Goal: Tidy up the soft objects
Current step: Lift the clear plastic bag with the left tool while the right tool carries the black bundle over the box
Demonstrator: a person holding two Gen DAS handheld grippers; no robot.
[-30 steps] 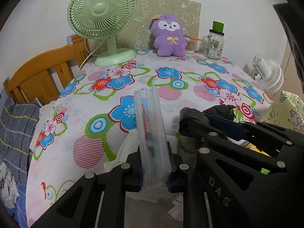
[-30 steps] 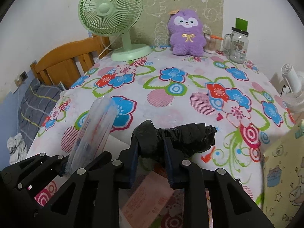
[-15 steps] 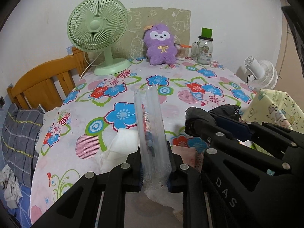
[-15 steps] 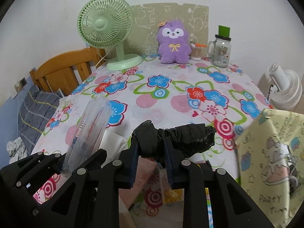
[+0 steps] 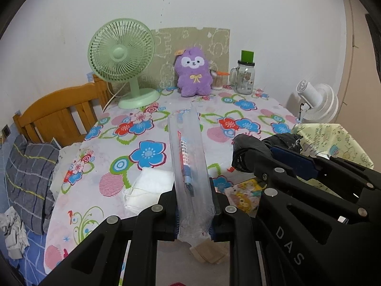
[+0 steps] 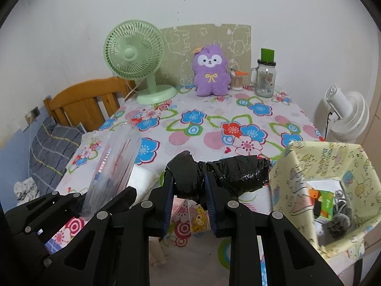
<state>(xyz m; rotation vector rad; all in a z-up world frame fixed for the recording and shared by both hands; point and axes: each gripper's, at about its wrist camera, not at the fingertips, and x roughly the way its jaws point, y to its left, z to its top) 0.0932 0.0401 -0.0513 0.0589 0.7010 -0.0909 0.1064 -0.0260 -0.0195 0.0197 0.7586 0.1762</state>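
My left gripper (image 5: pixel 194 211) is shut on a clear plastic packet (image 5: pixel 189 166) with red and blue print, held upright above the table's near edge; the packet also shows in the right wrist view (image 6: pixel 114 166). My right gripper (image 6: pixel 188 193) is shut on a crumpled black plastic bag roll (image 6: pixel 221 176), which lies sideways across its fingers and also shows in the left wrist view (image 5: pixel 259 150). A yellow cartoon-print storage box (image 6: pixel 333 166) stands open just right of the table with soft items inside. A purple plush toy (image 6: pixel 210 70) sits at the back of the floral table (image 6: pixel 214 124).
A green desk fan (image 6: pixel 135 57) and a glass jar with a green lid (image 6: pixel 265 76) stand at the back. A white folded cloth (image 5: pixel 147 188) and a cartoon packet (image 5: pixel 245 195) lie at the near edge. A white fan (image 6: pixel 345 116) stands right; a wooden headboard (image 6: pixel 83 102) left.
Both grippers have pulled back from the table and risen with their loads. The yellow box has come into view at the right.
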